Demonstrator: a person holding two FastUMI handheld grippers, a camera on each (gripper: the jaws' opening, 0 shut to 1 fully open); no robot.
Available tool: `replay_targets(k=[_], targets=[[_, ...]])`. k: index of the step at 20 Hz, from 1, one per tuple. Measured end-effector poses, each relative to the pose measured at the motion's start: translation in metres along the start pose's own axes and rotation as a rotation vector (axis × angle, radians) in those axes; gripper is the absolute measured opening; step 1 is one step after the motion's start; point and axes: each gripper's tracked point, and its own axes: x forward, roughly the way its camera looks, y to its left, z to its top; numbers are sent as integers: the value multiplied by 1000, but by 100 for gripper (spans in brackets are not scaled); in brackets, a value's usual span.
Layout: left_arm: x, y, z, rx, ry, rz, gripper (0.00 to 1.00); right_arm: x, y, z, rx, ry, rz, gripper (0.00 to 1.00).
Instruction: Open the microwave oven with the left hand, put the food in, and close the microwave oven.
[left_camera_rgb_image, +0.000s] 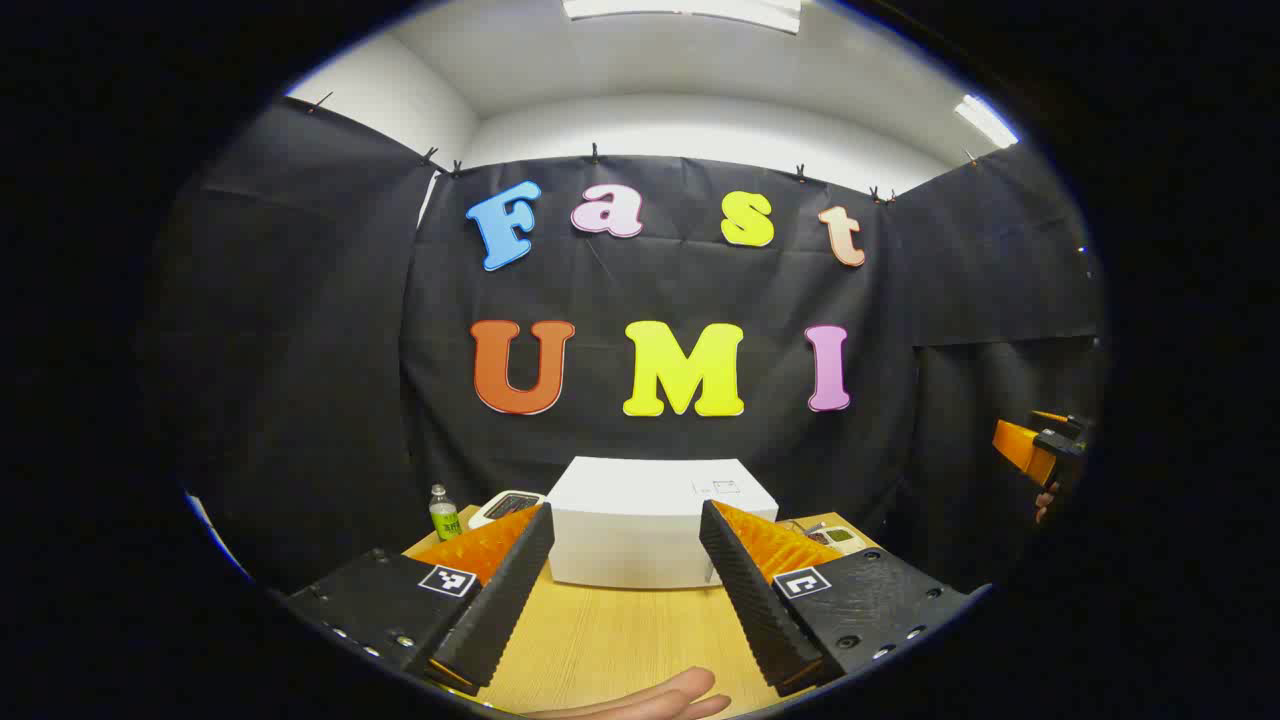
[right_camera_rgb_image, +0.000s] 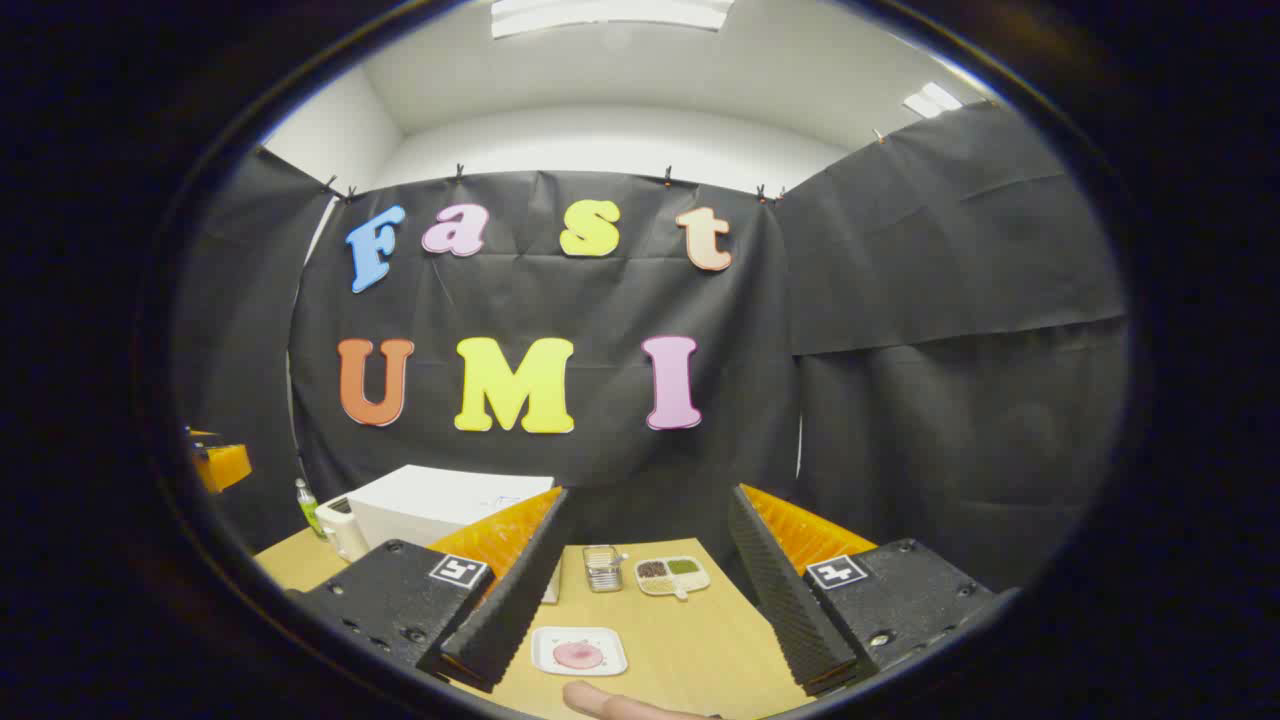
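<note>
The white microwave (left_camera_rgb_image: 650, 520) stands on the wooden table (left_camera_rgb_image: 610, 640) straight ahead in the left gripper view, and its door looks closed. My left gripper (left_camera_rgb_image: 627, 512) is open and holds nothing, a short way in front of the microwave. In the right gripper view the microwave (right_camera_rgb_image: 440, 505) is at the left. A white plate with pink food (right_camera_rgb_image: 579, 651) lies on the table near the front, just below my right gripper (right_camera_rgb_image: 650, 497), which is open with nothing in it. That right gripper (left_camera_rgb_image: 1035, 450) also appears far off to the right in the left gripper view.
A green bottle (left_camera_rgb_image: 444, 512) and a white device (left_camera_rgb_image: 508, 505) stand left of the microwave. To its right are a small glass container (right_camera_rgb_image: 600, 567) and a compartment dish (right_camera_rgb_image: 672, 575). A hand (left_camera_rgb_image: 650, 700) rests at the table's front edge. The left gripper (right_camera_rgb_image: 220, 462) shows at the far left.
</note>
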Motion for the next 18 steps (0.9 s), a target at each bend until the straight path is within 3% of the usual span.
replay_targets(k=[18], targets=[[9, -7, -15, 18, -10, -4, 92, 7, -9, -9, 18, 7, -2, 96]])
